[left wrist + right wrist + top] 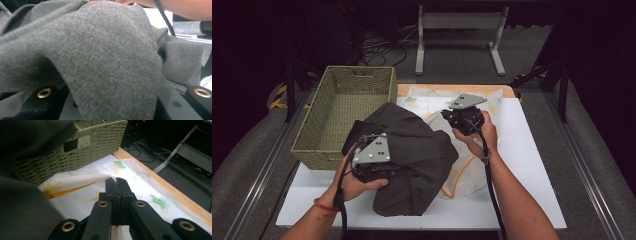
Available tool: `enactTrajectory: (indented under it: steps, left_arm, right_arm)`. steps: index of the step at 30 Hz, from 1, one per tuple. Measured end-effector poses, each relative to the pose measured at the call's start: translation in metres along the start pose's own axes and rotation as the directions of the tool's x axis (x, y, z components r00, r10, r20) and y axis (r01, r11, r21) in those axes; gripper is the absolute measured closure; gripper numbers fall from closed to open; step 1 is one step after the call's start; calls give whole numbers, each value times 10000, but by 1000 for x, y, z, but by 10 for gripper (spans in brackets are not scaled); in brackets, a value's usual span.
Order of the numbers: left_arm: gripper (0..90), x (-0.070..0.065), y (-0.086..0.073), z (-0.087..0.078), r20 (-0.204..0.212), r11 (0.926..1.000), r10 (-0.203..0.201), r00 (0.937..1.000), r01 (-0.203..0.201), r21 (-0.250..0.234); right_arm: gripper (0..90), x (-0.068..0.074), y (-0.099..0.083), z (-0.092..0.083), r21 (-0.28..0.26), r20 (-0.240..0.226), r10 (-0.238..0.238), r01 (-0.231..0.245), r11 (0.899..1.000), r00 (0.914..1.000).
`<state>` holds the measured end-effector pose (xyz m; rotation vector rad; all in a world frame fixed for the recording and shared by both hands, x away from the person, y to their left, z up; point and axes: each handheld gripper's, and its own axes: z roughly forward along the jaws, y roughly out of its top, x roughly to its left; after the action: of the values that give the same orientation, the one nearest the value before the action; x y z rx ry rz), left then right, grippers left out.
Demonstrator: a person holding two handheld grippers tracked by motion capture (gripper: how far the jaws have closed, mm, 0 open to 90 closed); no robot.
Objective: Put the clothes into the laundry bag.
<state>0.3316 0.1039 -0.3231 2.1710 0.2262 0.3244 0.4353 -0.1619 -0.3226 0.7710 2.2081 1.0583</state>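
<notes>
A dark grey garment (pixel 412 150) lies bunched in the middle of the white table board, over part of a white cloth with a leaf print (pixel 467 170). My left gripper (pixel 384 165) is at the garment's near left side, shut on it. In the left gripper view the grey fabric (pixel 105 50) drapes over and between the jaws and hides their tips. My right gripper (pixel 447 116) is beyond the garment, shut on a raised fold of the white cloth (pixel 82 200). In the right gripper view its jaws (pixel 116 180) stand pressed together with white fabric pinched between them.
A woven basket (pixel 312 125) stands at the table's left, its wall (pixel 87 152) just ahead of my right gripper. The white board (pixel 532 165) is bare on the right. A wooden edge (pixel 452 89) runs along the back, with a metal stand (pixel 459 20) and cables on the floor beyond.
</notes>
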Motion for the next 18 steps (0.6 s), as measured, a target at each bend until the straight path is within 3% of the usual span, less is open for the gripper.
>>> enactTrajectory:
  steps: [4, 5, 9, 18]
  left_arm:
    - [742, 2, 0, 26, 17, 9992, -106, 9999, 105, 384]
    - [742, 2, 0, 26, 17, 9992, -106, 9999, 105, 384]
    - [742, 11, -1, 45, 321, 9975, -558, 9979, 543, 443]
    - [741, 19, 9, 74, -254, 9918, -763, 9968, 785, 1004]
  right_arm:
    - [894, 4, 1, -1, -43, -145, -83, 82, 10000, 9999]
    - [894, 4, 1, -1, -43, -145, -83, 82, 10000, 9999]
    - [894, 6, 1, -3, -164, -289, -46, 42, 9999, 9996]
    - [895, 11, 5, -7, -330, -503, 42, -58, 9994, 9987]
